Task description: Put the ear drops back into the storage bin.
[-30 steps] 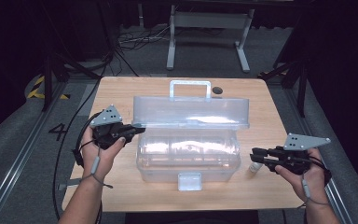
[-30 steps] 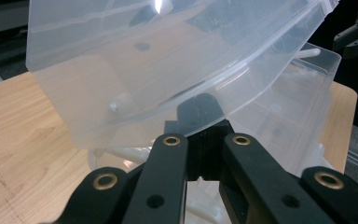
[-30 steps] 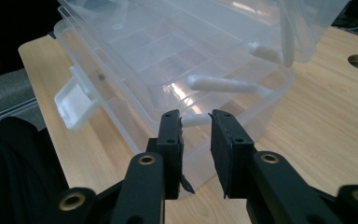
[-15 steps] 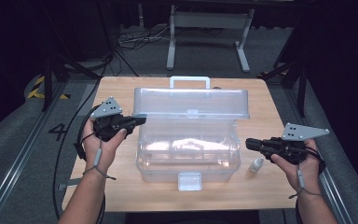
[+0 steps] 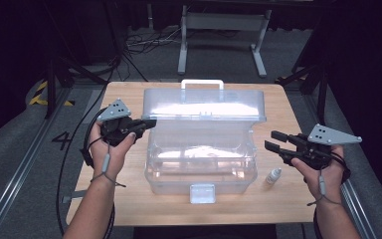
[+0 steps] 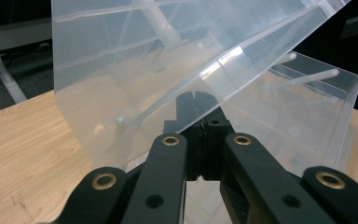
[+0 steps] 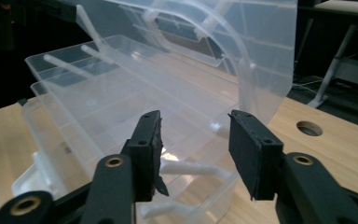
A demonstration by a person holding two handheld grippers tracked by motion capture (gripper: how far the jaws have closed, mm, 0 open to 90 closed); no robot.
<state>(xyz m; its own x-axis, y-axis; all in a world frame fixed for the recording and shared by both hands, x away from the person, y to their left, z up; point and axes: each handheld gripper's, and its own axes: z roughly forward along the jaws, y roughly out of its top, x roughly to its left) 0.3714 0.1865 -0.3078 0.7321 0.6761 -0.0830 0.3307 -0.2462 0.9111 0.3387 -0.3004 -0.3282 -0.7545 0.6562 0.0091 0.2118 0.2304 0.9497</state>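
Note:
A clear plastic box stands mid-table with its hinged lid raised upright. My left gripper is shut on the lid's left edge; in the left gripper view the closed jaw tips pinch the translucent lid wall. My right gripper hovers just right of the box. Its jaws have just been opening and nothing lies between the pads; the right gripper looks into the box. A small white bottle stands on the table below it.
The wooden table has a round hole near its far right corner. The box carries a white handle on the lid and a front latch. Metal stand legs and cables lie on the floor beyond.
The lid has swung further up and back with the left gripper on it. The right gripper has opened and drawn up and right, away from the small bottle, which now stands alone.

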